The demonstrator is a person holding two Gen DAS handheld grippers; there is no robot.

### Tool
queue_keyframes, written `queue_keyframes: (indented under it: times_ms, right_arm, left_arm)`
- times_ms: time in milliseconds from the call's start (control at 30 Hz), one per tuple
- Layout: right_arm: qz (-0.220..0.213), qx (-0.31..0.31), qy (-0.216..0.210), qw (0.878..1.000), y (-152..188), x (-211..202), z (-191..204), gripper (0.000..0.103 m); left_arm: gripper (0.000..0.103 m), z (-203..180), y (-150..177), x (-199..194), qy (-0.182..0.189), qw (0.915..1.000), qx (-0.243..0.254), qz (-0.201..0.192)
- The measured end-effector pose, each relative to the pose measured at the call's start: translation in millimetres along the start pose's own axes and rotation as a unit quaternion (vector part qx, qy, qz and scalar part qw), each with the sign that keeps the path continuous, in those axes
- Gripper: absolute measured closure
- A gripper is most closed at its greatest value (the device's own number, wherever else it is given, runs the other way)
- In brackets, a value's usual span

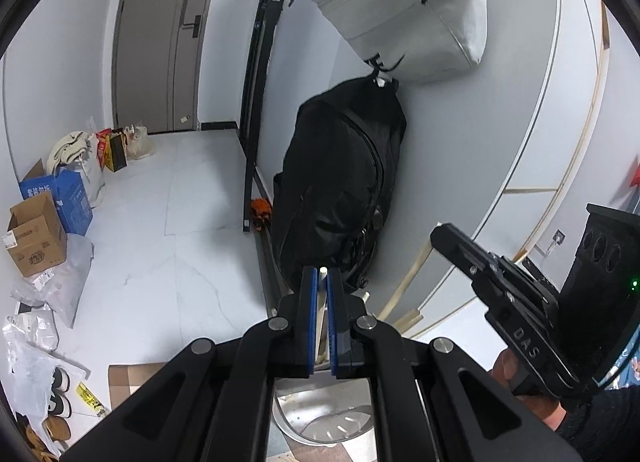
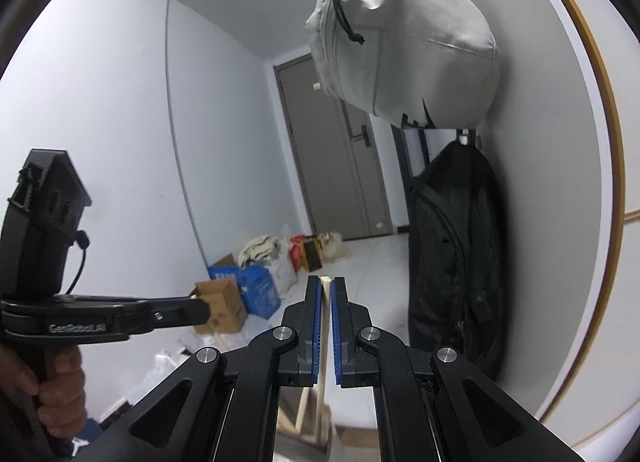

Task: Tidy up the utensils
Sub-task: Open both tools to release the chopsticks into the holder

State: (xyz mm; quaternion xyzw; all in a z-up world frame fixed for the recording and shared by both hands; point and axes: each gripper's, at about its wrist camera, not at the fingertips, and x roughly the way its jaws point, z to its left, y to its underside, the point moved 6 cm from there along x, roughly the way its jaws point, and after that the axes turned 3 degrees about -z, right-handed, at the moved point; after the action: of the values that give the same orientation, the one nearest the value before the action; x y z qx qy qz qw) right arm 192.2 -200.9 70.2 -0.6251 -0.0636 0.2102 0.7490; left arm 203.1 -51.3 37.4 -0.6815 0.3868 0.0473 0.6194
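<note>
Chopsticks, one (image 1: 322, 302) (image 2: 325, 326) per clamped gripper (image 1: 322, 276) (image 2: 326, 286).

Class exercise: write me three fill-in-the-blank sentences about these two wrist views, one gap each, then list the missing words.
1. The left tool is shut on a pale wooden ____.
2. The grey bag hangs ____ the black bag.
3. The cardboard box on the floor stands beside a box coloured ____.

Missing words: stick; above; blue
</note>
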Motion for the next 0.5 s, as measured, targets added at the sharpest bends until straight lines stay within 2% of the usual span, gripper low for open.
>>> queue_keyframes:
  times_ms: [200,367,433,467,500]
  right_arm:
    - [0.036,0.033,-0.036,0.998,14,0,0,0.097]
    - [0.058,0.061,-0.045,0.995,18,-5,-6,0.096]
    - [0.061,0.082,-0.050,0.993,16,-8,-11,0.092]
    - [0.062,0.093,-0.057,0.992,13,-9,-11,0.085]
    - [0.062,0.097,-0.060,0.992,12,-11,-11,0.074]
  left_arm:
    - [0.102,-1,7,6,0.018,0.9995,-0.011,0.024]
    - [0.102,-3,12,5,0.035,0.9985,-0.019,0.037]
    - [0.102,-5,13,4,0.041,0.9981,-0.022,0.039]
    - [0.101,-6,14,4,0.044,0.9980,-0.023,0.039]
    - [0.101,-8,14,4,0.051,0.9974,-0.023,0.045]
